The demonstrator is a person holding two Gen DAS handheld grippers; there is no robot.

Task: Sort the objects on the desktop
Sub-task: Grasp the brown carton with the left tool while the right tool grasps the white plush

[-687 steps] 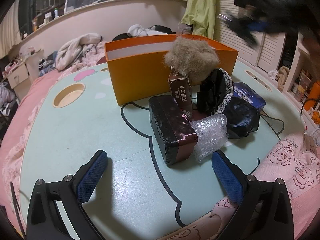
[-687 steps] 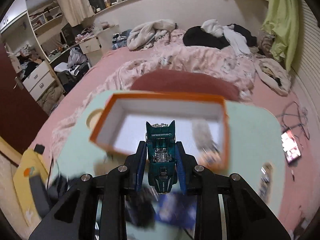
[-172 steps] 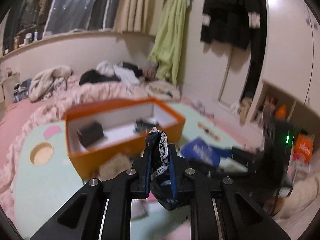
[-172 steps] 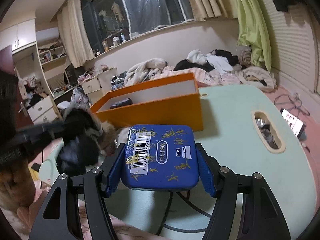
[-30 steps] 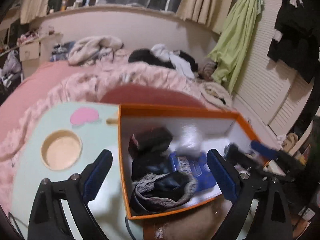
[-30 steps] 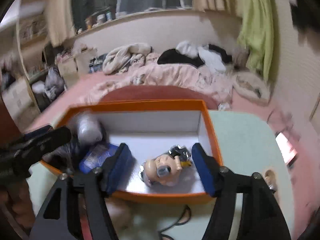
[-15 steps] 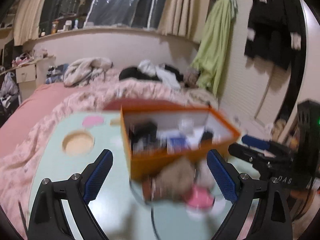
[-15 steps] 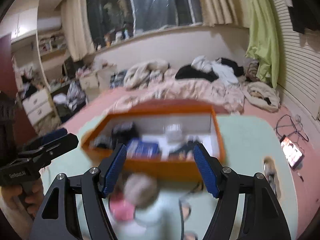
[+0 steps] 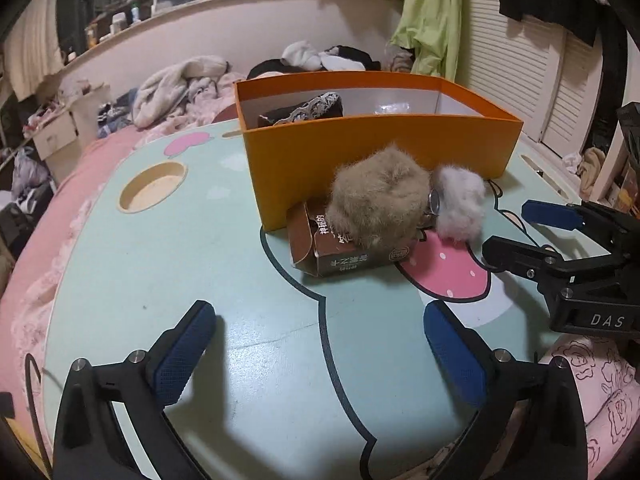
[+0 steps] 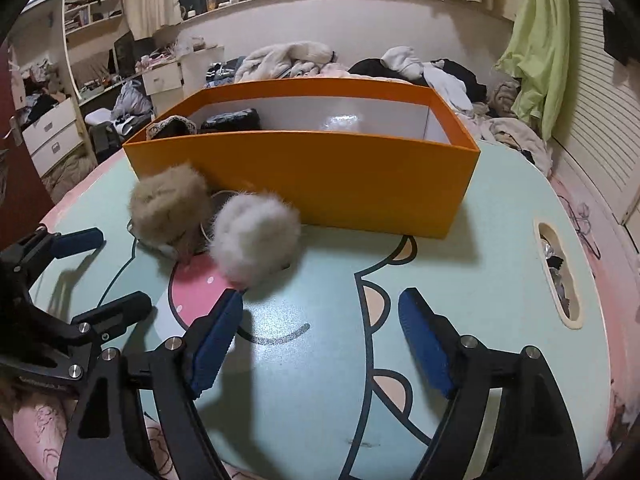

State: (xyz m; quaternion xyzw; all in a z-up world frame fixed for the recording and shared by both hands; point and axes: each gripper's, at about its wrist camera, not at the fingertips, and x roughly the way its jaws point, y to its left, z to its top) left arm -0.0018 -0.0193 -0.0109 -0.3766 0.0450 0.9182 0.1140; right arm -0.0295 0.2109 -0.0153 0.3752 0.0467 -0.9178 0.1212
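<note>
Three loose items remain outside the orange box (image 9: 376, 152): a brown carton (image 9: 340, 252) lying on its side against the box's near wall, a tan fur pompom (image 9: 376, 208) resting on top of that carton, and a grey fur pompom (image 10: 254, 240) touching the tan one, just in front of the same wall. We note that the box already holds a dark lace-trimmed item (image 9: 308, 110) at its left end, with other contents mostly hidden by the wall. Our left gripper (image 9: 320, 356) stands wide open and empty over the table (image 9: 200, 240), well short of the carton; our right gripper (image 10: 320, 336) is likewise wide open and empty, its left fingertip just beside the grey pompom. We judge the step in hand to be picking up a pompom. To do it well, we should centre the jaws on the grey ball before closing, squeeze past the loose fur to the firmer core, and lift straight up, since a ring (image 9: 434, 202) seems to link the two pompoms and one may drag the other off the carton.
</note>
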